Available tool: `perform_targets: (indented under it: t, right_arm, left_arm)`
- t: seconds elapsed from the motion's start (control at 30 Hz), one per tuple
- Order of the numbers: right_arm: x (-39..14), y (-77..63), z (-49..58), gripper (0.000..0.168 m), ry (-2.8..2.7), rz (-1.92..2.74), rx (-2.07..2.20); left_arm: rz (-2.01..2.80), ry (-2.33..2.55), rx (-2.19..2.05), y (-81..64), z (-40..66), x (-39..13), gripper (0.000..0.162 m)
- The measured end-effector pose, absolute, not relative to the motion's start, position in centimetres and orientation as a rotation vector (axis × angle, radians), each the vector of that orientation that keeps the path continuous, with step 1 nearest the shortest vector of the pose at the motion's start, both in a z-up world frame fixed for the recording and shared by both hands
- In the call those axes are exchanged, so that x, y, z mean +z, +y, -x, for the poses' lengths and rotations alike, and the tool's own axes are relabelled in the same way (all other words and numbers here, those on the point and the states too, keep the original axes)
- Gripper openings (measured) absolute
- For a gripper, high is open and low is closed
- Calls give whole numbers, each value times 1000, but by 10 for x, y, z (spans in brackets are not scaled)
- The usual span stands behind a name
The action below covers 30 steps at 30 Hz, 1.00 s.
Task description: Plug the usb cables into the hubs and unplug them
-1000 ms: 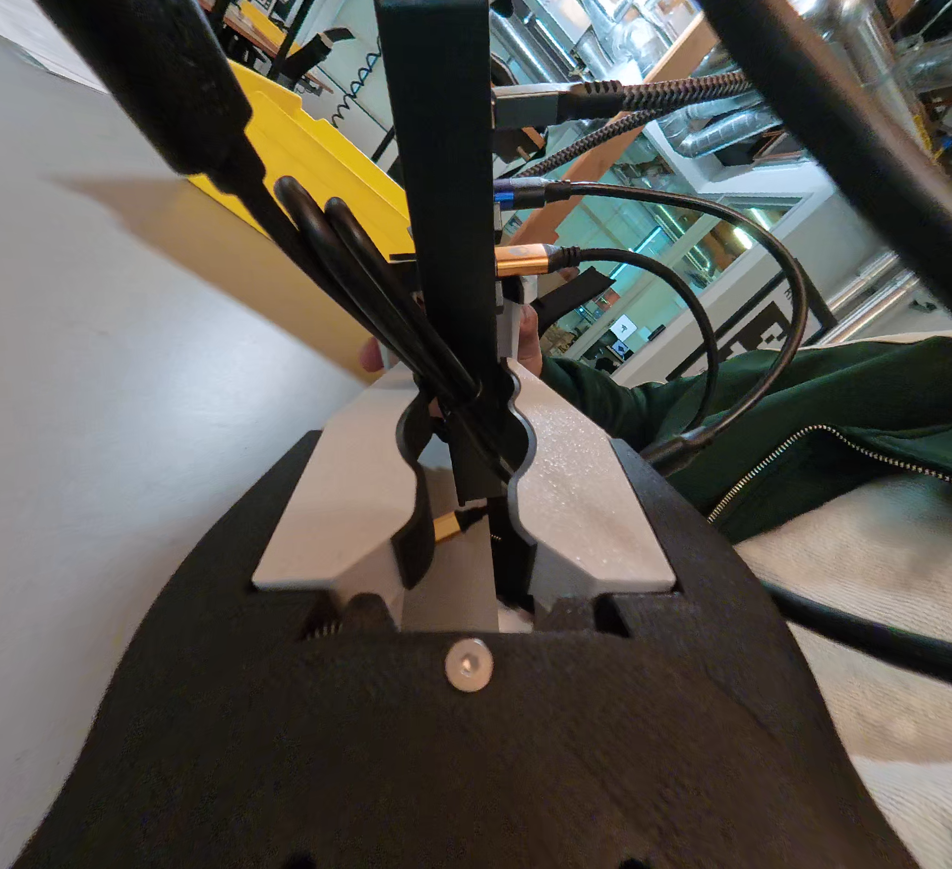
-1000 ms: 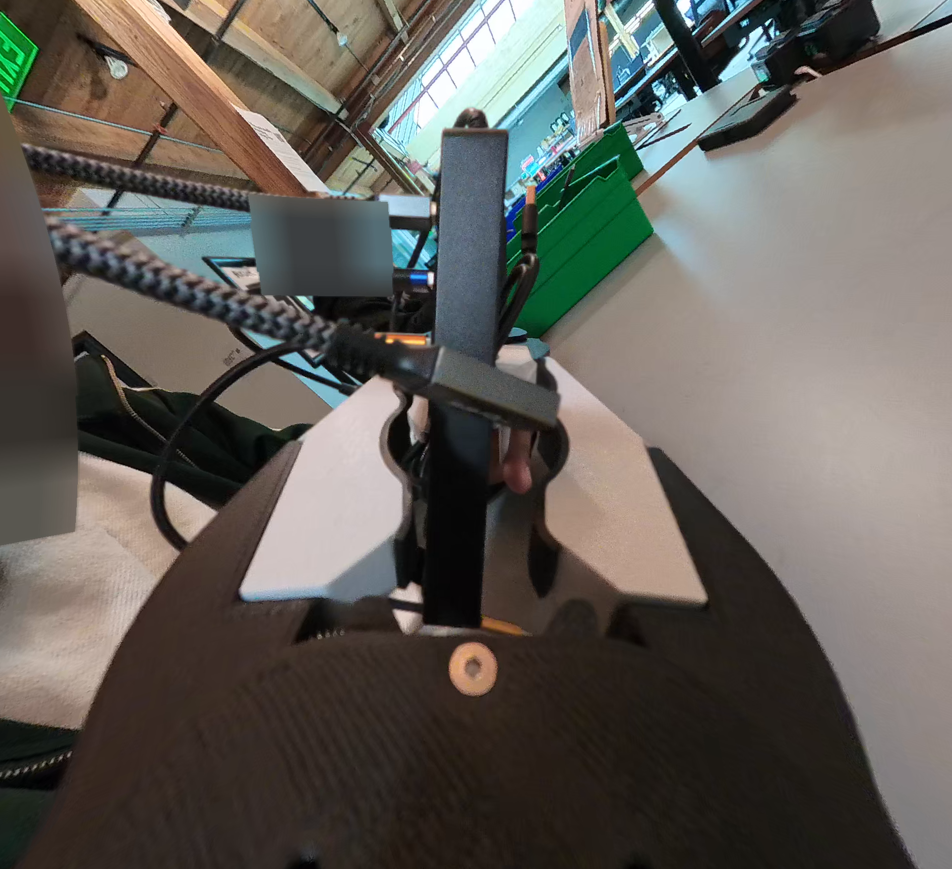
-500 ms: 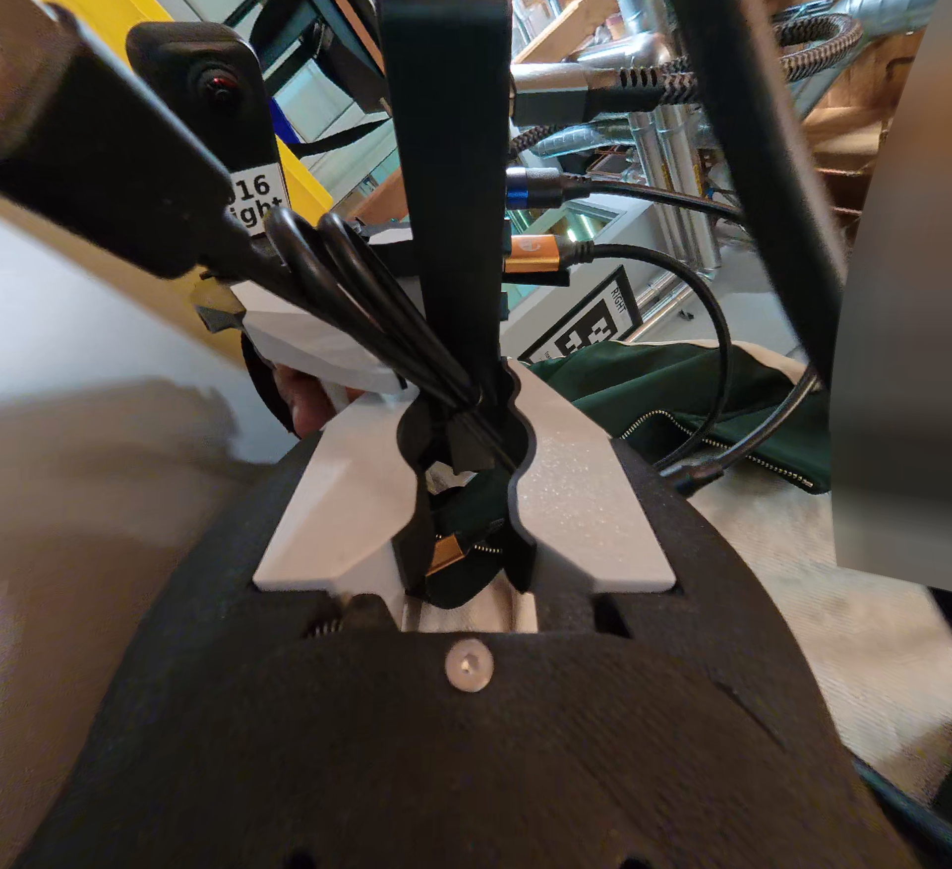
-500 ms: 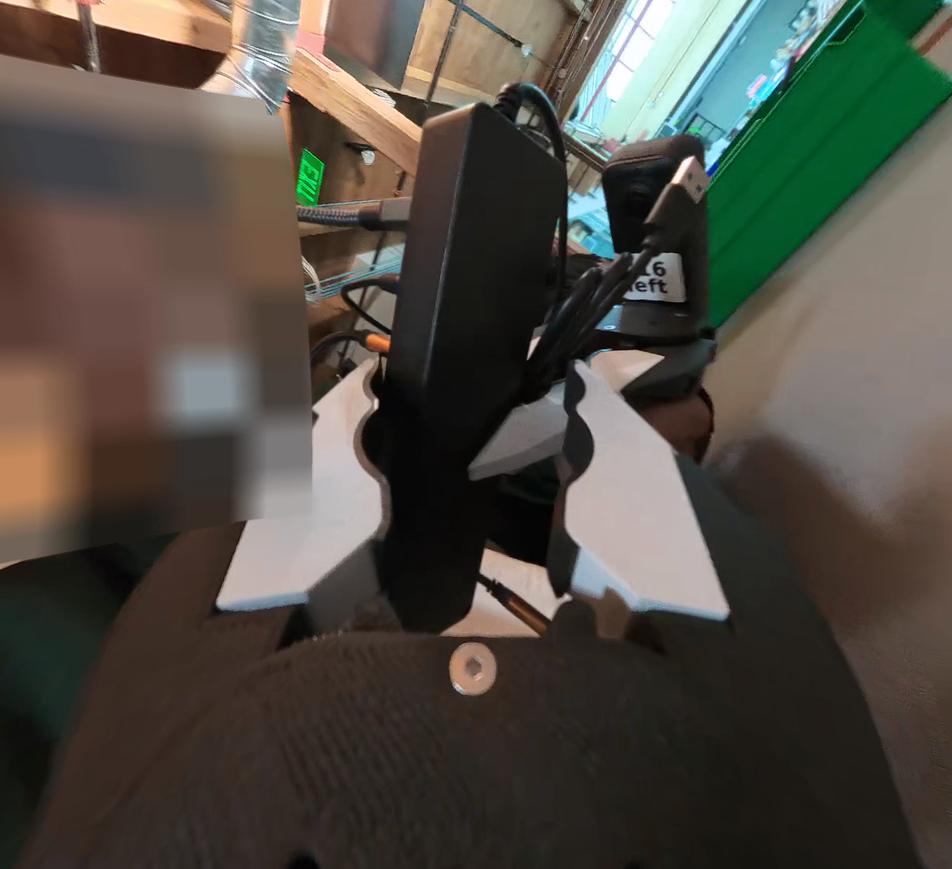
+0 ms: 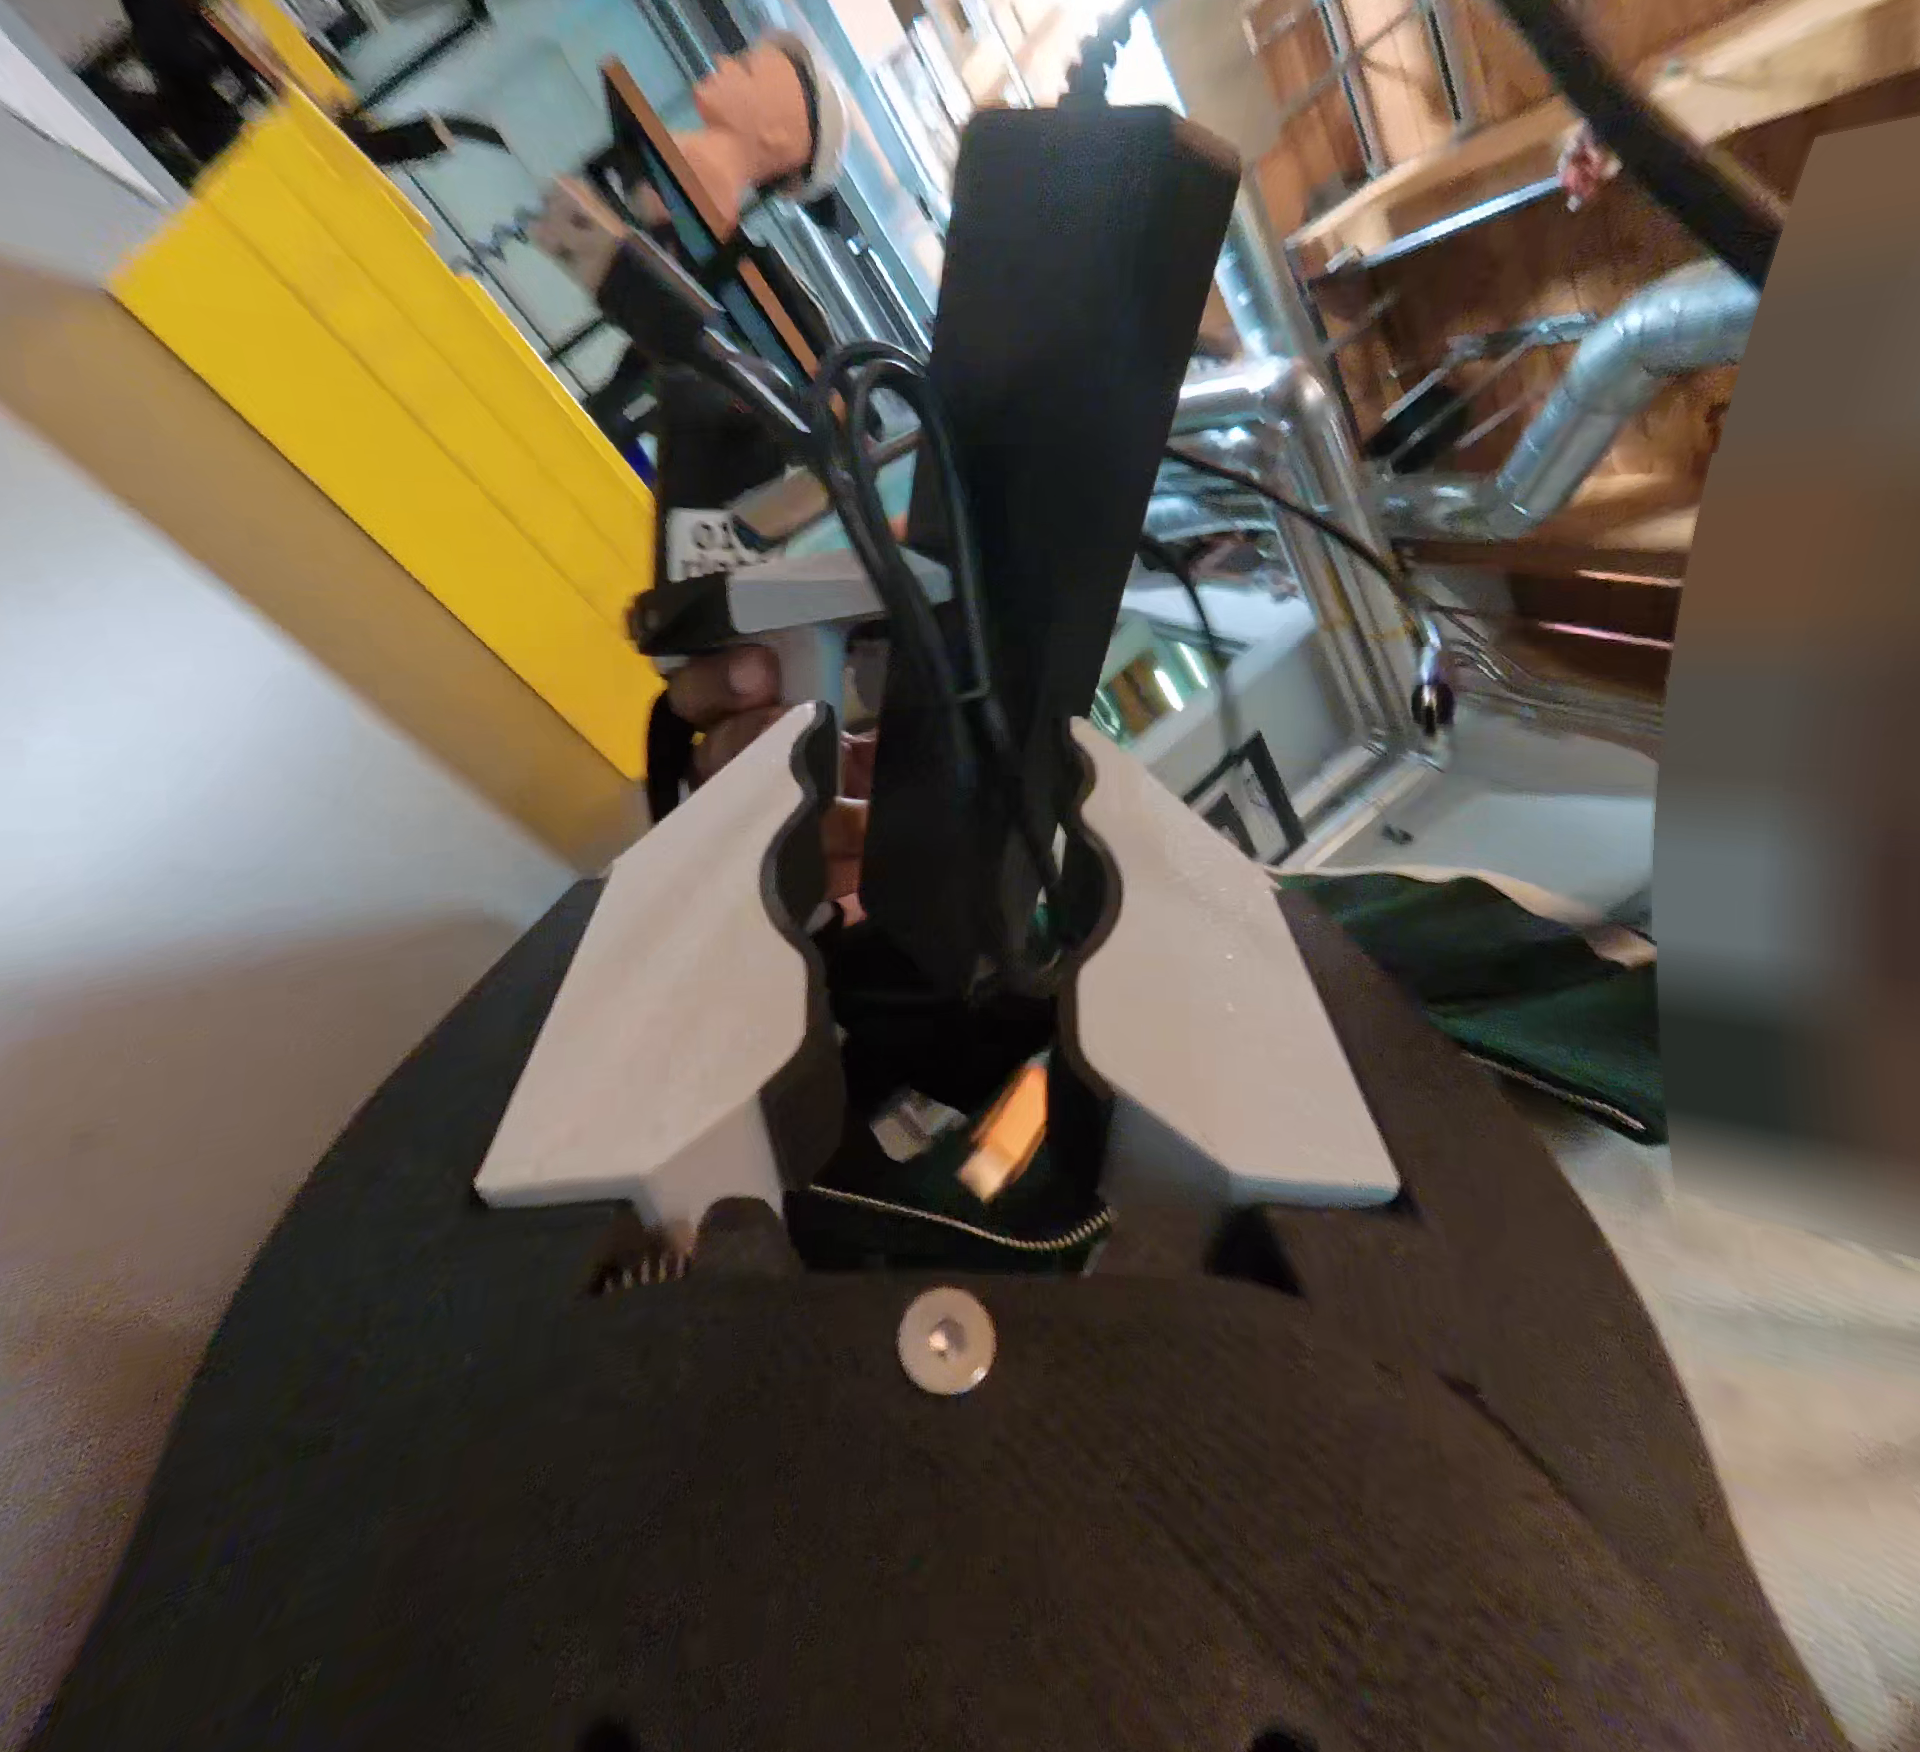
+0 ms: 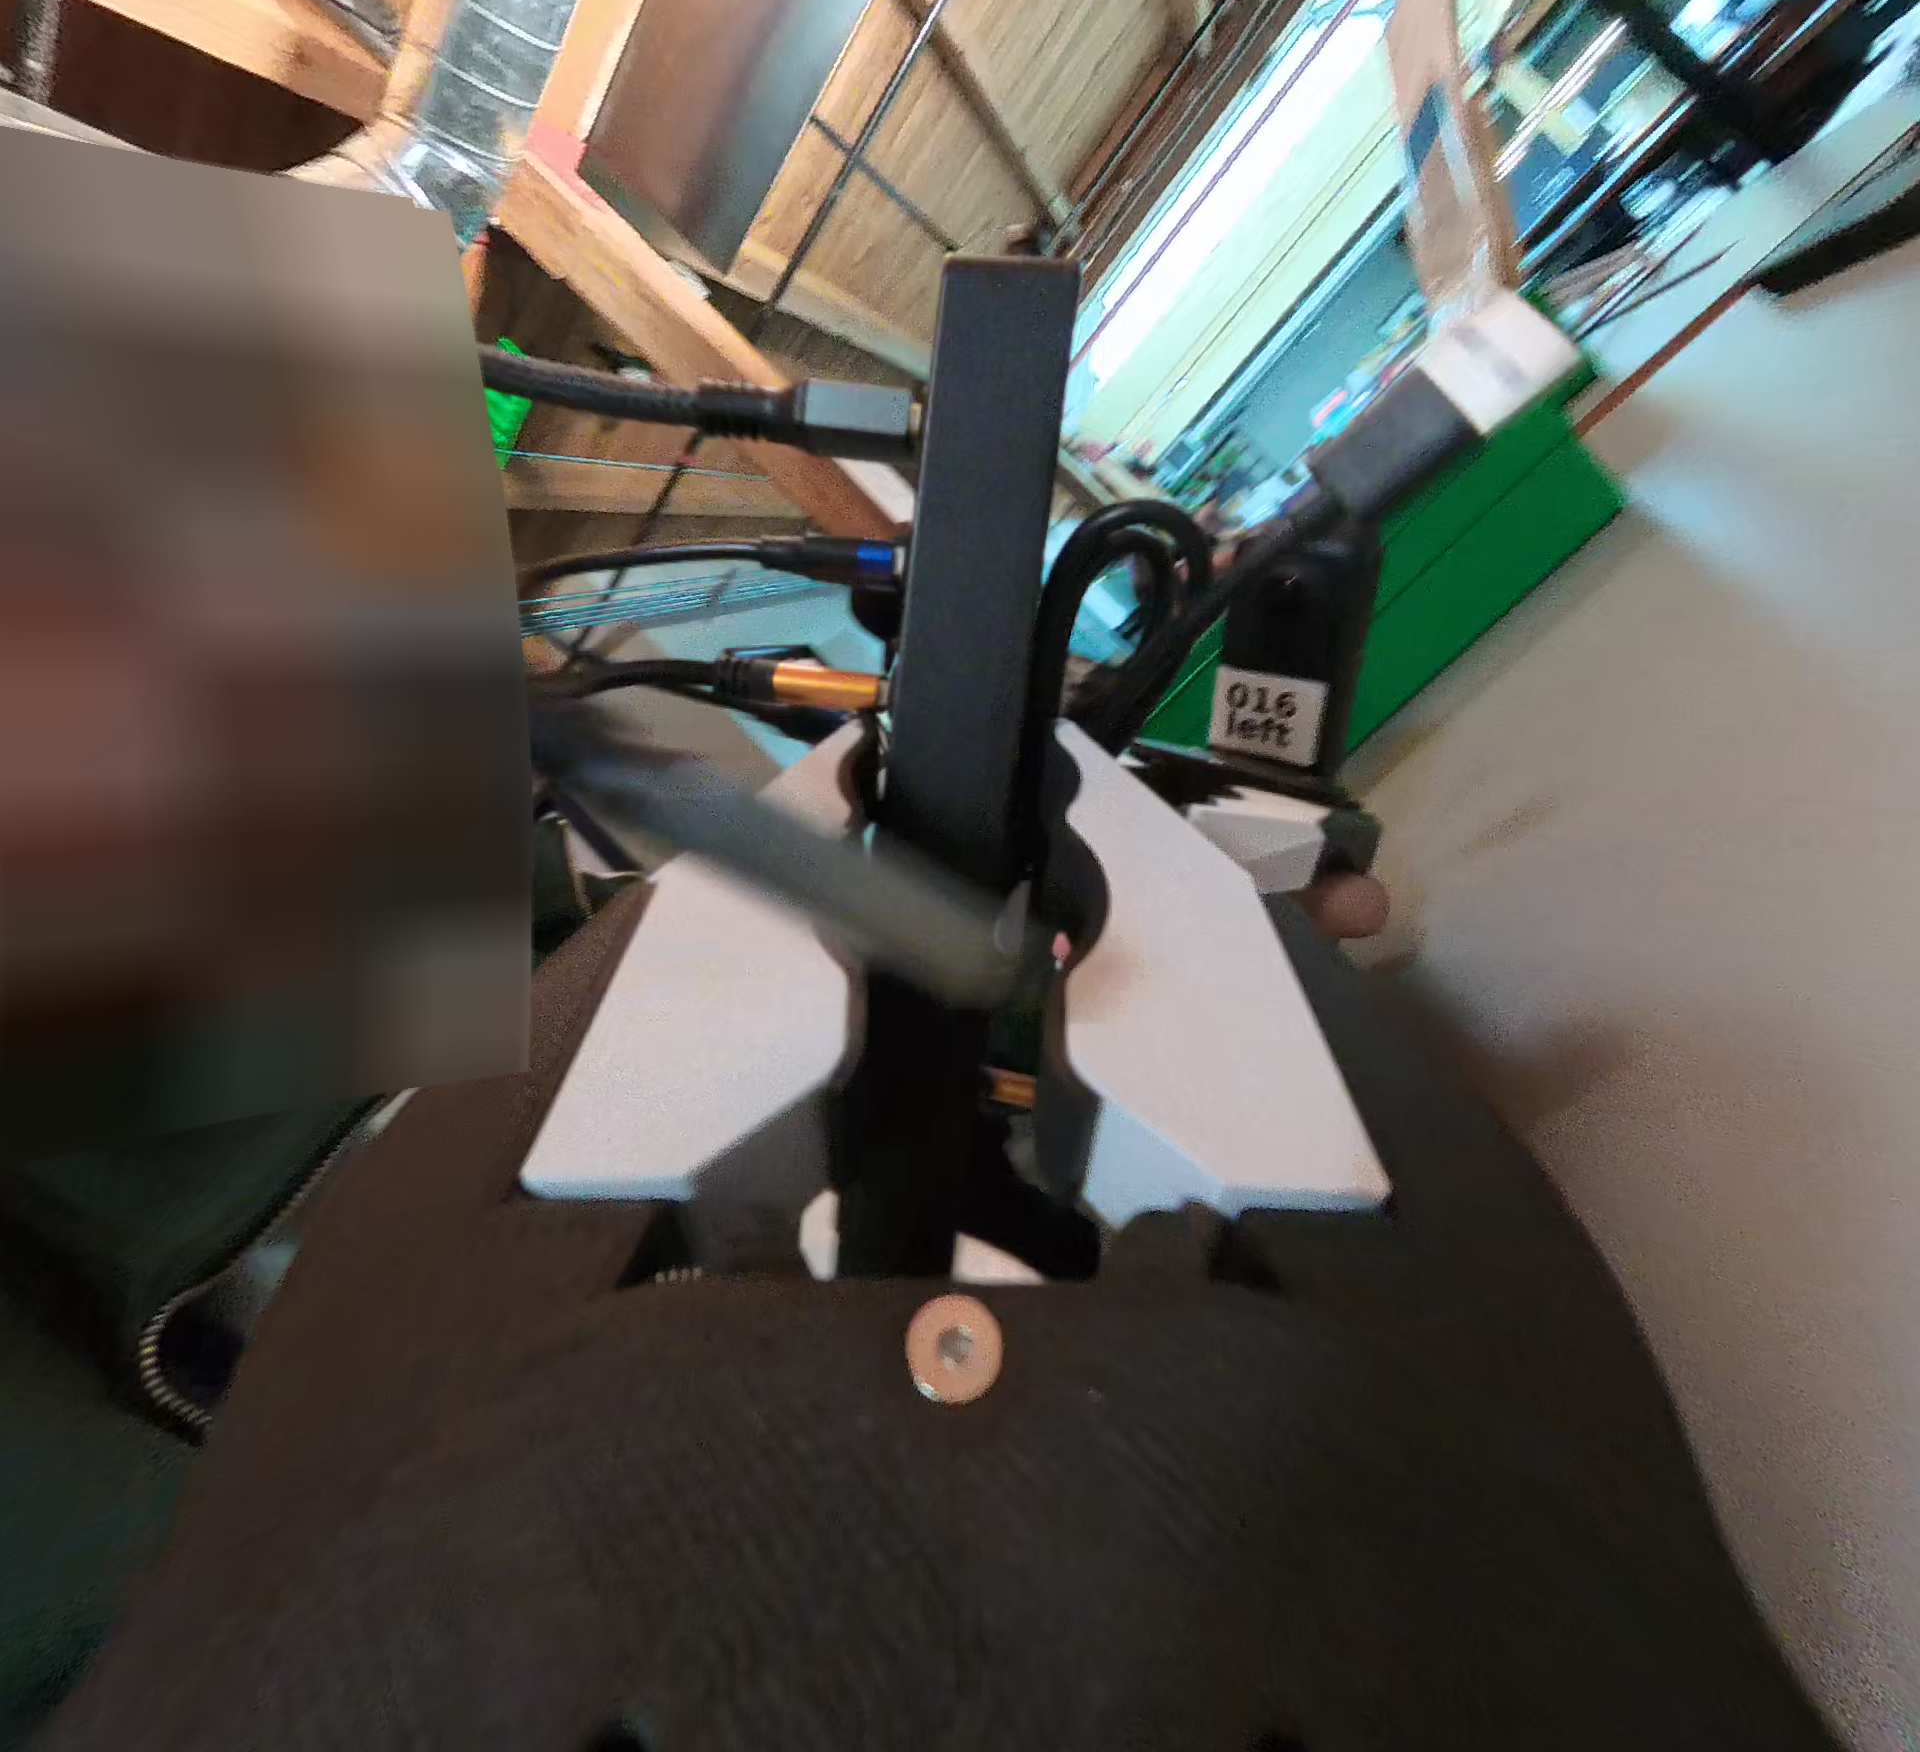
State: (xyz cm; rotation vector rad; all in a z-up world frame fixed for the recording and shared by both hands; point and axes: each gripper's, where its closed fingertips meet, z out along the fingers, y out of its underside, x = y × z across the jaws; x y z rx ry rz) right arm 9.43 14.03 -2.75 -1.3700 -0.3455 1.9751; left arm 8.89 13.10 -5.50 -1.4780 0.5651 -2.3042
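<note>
One dark USB hub [image 6: 982, 559] stands upright between the fingers of my right gripper [image 6: 966, 767], which is shut on its lower part. A grey braided plug [image 6: 852, 414], a blue plug [image 6: 873, 556] and an orange plug [image 6: 826, 686] sit in its left side. Its own bundled cable [image 6: 1122, 601] ends in a loose silver plug [image 6: 1496, 362]. A blurred grey cable [image 6: 790, 850] crosses my right fingers. In the left wrist view the same hub [image 5: 1049, 476] leans right between the fingers of my left gripper [image 5: 940, 767]. That gripper is open, with a gap at its left finger.
A white table [image 5: 208, 819] lies under both grippers. A yellow bin [image 5: 395, 414] stands to the left in the left wrist view, and a green bin [image 6: 1475, 559] is at the right in the right wrist view. A person in a green jacket [image 5: 1455, 964] is close by.
My right gripper has closed on the hub, which now stands edge-on in its view. My left gripper's fingers have parted slightly and the hub now leans to the right there. Both views have swung.
</note>
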Motion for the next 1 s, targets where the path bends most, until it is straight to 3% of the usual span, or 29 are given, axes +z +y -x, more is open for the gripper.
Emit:
perform_targets:
  t: [0.03,0.3,0.73,0.87,1.0]
  right_arm:
    - [-23,143,-102,25,-333,1351,1955]
    - [6,150,-135,23,-368,1333,1717]
    - [155,134,-323,23,-95,1162,1163]
    - [152,127,-389,23,12,1214,985]
    - [108,135,-438,23,119,1309,993]
  left_arm:
    - [1474,539,-2272,137,-86,-55,36]
    - [1474,452,-2177,156,-79,-57,29]
    - [1487,470,-2174,155,-81,-60,29]
    - [1495,471,-2177,155,-83,-61,29]
    - [1509,487,-2160,154,-84,-63,29]
